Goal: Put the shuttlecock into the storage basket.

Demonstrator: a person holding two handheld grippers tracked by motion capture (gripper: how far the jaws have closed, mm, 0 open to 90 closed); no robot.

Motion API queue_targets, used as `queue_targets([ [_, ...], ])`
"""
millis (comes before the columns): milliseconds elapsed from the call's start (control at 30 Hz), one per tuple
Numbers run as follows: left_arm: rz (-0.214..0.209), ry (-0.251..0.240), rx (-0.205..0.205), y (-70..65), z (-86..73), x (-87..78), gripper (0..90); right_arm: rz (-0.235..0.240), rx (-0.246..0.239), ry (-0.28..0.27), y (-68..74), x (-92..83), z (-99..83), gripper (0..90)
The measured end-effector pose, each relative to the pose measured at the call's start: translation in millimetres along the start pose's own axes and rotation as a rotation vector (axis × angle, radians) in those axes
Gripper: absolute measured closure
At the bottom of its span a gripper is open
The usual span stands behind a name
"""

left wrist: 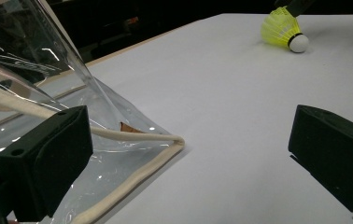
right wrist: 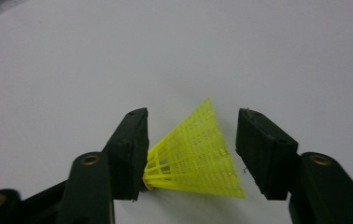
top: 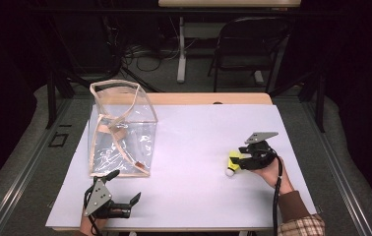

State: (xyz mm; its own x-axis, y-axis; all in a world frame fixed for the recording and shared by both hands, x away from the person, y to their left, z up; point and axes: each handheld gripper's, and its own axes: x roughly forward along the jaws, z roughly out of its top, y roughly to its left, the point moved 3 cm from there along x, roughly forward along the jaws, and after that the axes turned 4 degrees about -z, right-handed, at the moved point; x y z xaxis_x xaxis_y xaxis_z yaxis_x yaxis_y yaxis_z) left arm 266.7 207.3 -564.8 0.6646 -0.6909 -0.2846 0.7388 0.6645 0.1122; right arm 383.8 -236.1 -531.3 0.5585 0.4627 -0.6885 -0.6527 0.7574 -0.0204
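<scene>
A yellow shuttlecock point(top: 232, 164) with a white cork tip lies on its side on the white table top point(top: 189, 132), right of centre. My right gripper point(top: 238, 160) reaches over it from the right. In the right gripper view the mesh skirt point(right wrist: 195, 156) lies between the jaws of the right gripper point(right wrist: 192, 116); the left jaw touches it near the cork end, and the right jaw stands a little apart. My left gripper point(top: 125, 186) rests open near the front left edge, its jaws empty, just in front of a clear plastic bag point(top: 122, 132).
The clear bag point(left wrist: 25, 70) stands upright with cream trim and strap; its front corner lies beside my left gripper point(left wrist: 188, 154). The shuttlecock point(left wrist: 284, 30) shows far off across the table. Beyond the table stand a dark folding chair point(top: 248, 44) and another table's leg point(top: 181, 49).
</scene>
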Motion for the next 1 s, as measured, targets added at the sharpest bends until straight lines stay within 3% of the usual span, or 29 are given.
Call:
queue_targets([
  [400, 0.004, 0.005, 0.006, 0.2, -0.1, 0.2, 0.0, -0.009, 0.027, 0.025, -4.3, 5.3, -4.0, 61.1],
  [1000, 0.011, 0.008, 0.004, 0.3, -0.2, 0.2, 0.0, -0.043, 0.05, 0.007, -5.5, 0.5, -3.7, 79.3],
])
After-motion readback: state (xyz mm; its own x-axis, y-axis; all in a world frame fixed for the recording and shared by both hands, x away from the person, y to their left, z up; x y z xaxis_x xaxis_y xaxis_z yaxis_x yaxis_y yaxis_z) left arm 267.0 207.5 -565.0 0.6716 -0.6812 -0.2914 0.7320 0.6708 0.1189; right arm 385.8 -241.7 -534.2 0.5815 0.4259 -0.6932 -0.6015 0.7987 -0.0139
